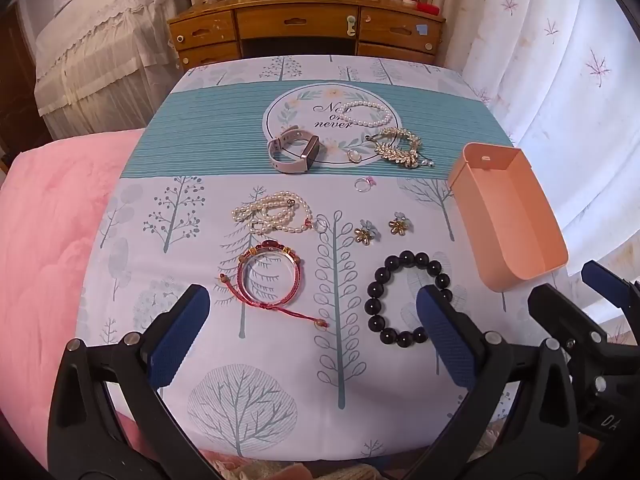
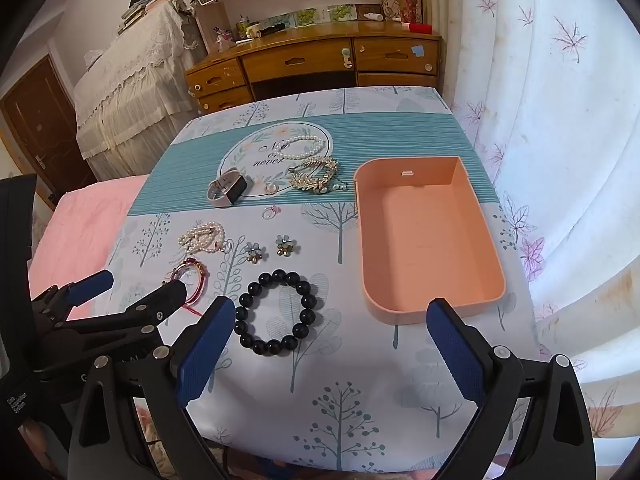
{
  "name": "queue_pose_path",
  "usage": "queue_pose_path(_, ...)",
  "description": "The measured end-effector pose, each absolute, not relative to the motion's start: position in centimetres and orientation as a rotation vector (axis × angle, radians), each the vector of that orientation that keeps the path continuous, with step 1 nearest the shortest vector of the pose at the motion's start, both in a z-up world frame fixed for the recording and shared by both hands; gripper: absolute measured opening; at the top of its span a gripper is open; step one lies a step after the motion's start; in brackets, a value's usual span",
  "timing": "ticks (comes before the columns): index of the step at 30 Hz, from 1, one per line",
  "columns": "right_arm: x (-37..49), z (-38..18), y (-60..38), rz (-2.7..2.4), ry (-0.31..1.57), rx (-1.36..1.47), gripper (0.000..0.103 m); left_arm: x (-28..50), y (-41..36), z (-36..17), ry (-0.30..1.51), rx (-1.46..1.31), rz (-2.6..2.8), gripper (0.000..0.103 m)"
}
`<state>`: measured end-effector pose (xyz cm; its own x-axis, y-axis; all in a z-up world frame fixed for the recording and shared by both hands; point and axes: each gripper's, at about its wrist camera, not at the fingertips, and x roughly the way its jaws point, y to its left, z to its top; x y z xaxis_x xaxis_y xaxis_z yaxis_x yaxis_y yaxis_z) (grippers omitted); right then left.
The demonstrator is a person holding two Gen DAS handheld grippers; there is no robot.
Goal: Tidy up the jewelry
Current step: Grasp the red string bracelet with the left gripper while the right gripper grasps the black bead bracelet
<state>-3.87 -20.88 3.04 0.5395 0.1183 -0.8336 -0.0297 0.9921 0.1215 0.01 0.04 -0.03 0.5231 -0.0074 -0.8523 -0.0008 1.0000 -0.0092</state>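
Observation:
Jewelry lies spread on the tree-print tablecloth. A black bead bracelet lies nearest, beside a red cord bracelet. Behind are a pearl strand, two flower earrings, a small ring, a smartwatch, a gold leaf bracelet and a pearl bracelet. An empty peach tray stands at the right. My left gripper is open above the near edge, left of the black bracelet. My right gripper is open, between the bracelet and the tray.
A pink quilt lies left of the table. A wooden desk stands behind it, a lace-covered piece of furniture at the back left, and white curtains hang along the right side.

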Motion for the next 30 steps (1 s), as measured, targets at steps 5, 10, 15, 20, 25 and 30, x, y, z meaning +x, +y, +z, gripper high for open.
queue_pose_path(5,-3.9,3.2,-20.7,0.090,0.995,0.096,0.098,0.0,0.1,0.0,1.023,-0.003,-0.011,0.102)
queue_pose_path(10,-4.0,2.9,-20.8,0.092,1.006,0.098,0.098,0.0,0.0,0.0,1.014,-0.010,-0.018,0.101)
queue_pose_path(15,-3.7,2.9,-20.7,0.095,1.013,0.095,0.098,0.2,0.5,0.0,1.021,-0.019,-0.023,0.095)
queue_pose_path(20,-3.5,2.5,-20.0,0.109,1.036,0.087,0.092,-0.1,1.1,0.2,1.013,-0.031,-0.008,0.091)
queue_pose_path(25,-2.9,1.1,-19.6,0.138,1.113,0.106,0.078,0.1,2.0,-0.4,1.036,-0.031,-0.004,0.091)
queue_pose_path(30,-1.8,-1.2,-19.3,0.161,1.194,0.146,0.071,0.0,3.4,0.2,0.989,-0.067,-0.006,0.091)
